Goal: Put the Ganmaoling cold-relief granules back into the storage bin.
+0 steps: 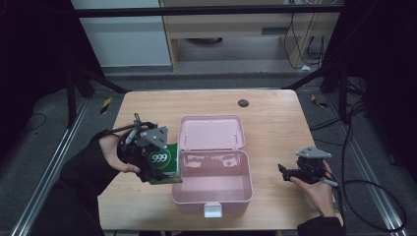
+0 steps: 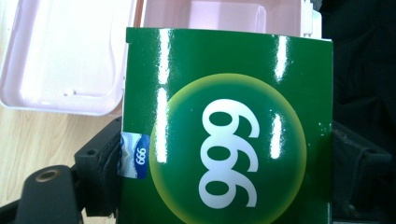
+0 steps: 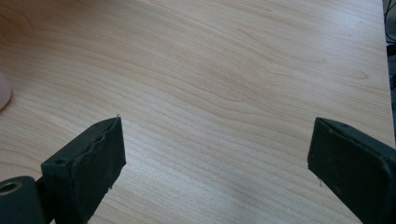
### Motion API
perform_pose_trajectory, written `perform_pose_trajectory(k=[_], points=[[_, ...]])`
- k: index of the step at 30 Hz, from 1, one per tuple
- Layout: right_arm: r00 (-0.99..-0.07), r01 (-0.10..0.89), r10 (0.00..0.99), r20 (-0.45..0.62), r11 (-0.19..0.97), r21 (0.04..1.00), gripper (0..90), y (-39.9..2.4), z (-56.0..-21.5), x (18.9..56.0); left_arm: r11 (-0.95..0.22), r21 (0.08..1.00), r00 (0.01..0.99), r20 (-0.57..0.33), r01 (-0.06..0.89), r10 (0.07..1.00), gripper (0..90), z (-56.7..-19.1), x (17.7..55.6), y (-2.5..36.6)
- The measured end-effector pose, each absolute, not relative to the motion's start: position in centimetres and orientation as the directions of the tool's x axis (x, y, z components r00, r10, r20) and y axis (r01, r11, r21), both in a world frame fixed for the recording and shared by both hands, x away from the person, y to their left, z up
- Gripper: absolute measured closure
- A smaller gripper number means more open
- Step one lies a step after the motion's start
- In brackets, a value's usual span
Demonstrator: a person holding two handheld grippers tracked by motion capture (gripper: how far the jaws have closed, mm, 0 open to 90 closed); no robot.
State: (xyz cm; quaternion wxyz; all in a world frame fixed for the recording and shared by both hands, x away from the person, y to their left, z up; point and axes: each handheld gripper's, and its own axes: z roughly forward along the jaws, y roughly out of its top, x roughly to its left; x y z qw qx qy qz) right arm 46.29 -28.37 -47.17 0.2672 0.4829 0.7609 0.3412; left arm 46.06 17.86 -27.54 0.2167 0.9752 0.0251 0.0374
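Now your left gripper (image 1: 164, 167) is clamped on the green box (image 1: 163, 162), held just left of the open pink case (image 1: 212, 189); your right gripper (image 1: 284, 172), jaws apart, rests on the bench (image 1: 275, 118).

The high view is dim and soft, with the surroundings nearly black and only the table (image 1: 275, 118) and pink box (image 1: 216, 182) evenly lit from above. In the left gripper view the green carton (image 2: 229, 126) carries vertical streaks of glare, and the box lid behind it is washed out. The right gripper view is bright and sharp, with blurred near jaws.
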Motion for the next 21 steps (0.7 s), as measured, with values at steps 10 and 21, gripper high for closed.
perform_pose_trajectory(k=[10,21], points=[[-0.396,0.555,0.915,-0.077,0.305,0.774,4.5,-28.3,-47.3,46.3,-0.906,0.422,0.997,0.057,0.019,0.048,14.3,-27.8,46.3,16.6],[-0.398,0.557,0.915,-0.073,0.304,0.773,4.5,-28.3,-47.4,46.3,-0.907,0.422,0.998,0.053,-0.002,0.022,14.4,-28.3,46.5,14.8]])
